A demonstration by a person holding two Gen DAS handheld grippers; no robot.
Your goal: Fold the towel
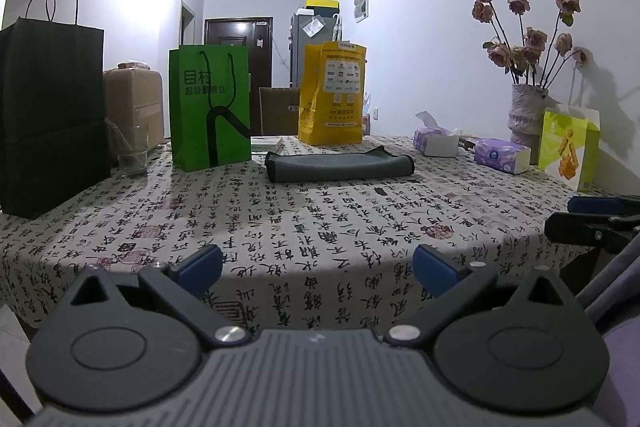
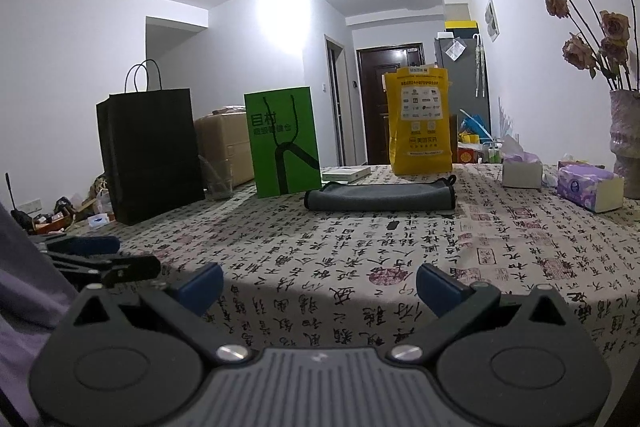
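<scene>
A grey towel (image 1: 339, 167) with dark edging lies folded in a flat strip on the far middle of the table; it also shows in the right wrist view (image 2: 380, 196). My left gripper (image 1: 318, 269) is open and empty at the near table edge, well short of the towel. My right gripper (image 2: 319, 287) is open and empty, also at the near edge. The right gripper shows at the right edge of the left wrist view (image 1: 600, 223), and the left gripper at the left of the right wrist view (image 2: 96, 259).
The table (image 1: 320, 227) has a calligraphy-print cloth. Behind the towel stand a black bag (image 1: 50, 115), a green bag (image 1: 210, 107) and a yellow bag (image 1: 332, 93). A glass (image 1: 130, 151), tissue packs (image 1: 502, 155), a vase of flowers (image 1: 528, 115) and a green pouch (image 1: 568, 147) line the sides.
</scene>
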